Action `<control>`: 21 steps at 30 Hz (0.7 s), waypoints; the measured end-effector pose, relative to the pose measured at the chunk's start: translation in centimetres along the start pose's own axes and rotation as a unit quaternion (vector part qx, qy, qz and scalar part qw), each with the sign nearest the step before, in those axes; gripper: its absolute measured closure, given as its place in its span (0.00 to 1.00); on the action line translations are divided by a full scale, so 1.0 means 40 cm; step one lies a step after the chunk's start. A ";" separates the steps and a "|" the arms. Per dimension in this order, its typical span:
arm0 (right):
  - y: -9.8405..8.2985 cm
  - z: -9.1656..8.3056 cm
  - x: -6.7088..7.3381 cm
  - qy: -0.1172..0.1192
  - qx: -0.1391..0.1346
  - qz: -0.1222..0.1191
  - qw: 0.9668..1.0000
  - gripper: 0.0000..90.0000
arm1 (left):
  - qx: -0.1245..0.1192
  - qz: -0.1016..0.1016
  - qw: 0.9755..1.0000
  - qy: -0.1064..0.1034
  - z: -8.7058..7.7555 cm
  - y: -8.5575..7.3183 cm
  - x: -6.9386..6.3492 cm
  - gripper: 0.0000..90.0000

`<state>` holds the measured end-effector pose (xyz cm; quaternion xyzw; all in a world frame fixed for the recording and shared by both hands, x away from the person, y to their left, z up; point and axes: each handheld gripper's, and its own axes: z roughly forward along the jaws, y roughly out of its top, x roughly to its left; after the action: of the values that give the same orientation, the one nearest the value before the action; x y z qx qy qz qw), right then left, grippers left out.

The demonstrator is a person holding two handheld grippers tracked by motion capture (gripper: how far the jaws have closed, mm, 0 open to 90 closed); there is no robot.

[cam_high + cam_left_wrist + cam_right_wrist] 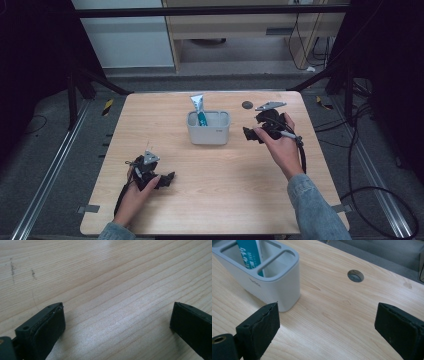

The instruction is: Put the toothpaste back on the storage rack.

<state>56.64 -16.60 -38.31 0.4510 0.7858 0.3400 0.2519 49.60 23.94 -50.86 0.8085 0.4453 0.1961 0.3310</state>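
Wooden table (pixel 210 165) (grey holder (pixel 208 131) atop)

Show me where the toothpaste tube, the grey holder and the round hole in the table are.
toothpaste tube (pixel 198 106): high view, on its white upper end.
grey holder (pixel 277 287): right gripper view, on its outer side wall.
round hole (pixel 355 275): right gripper view, on its middle.

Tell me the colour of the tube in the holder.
Teal with white lettering and a white end; the tube shows best in the right gripper view.
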 end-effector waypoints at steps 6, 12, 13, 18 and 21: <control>-0.033 0.003 -0.034 0.003 0.005 0.027 1.000 0.06 | 0.000 0.000 1.000 0.000 0.000 0.000 0.000 0.00; -0.061 0.010 -0.056 -0.012 0.021 0.026 0.999 0.06 | 0.000 0.000 1.000 0.000 0.000 0.000 0.000 0.00; -0.067 0.010 -0.060 -0.016 0.021 0.028 0.999 0.07 | 0.000 0.000 1.000 0.000 0.000 0.000 0.000 0.00; -0.091 0.009 -0.080 -0.021 0.028 0.033 0.999 0.08 | 0.000 0.000 1.000 0.000 0.000 0.000 0.000 0.00; -0.104 0.010 -0.089 -0.028 0.039 0.025 0.999 0.10 | 0.000 0.000 1.000 0.000 0.000 0.000 0.000 0.00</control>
<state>56.36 -21.13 -41.44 0.4894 0.7797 0.3022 0.2476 49.60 23.94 -50.86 0.8085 0.4453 0.1963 0.3309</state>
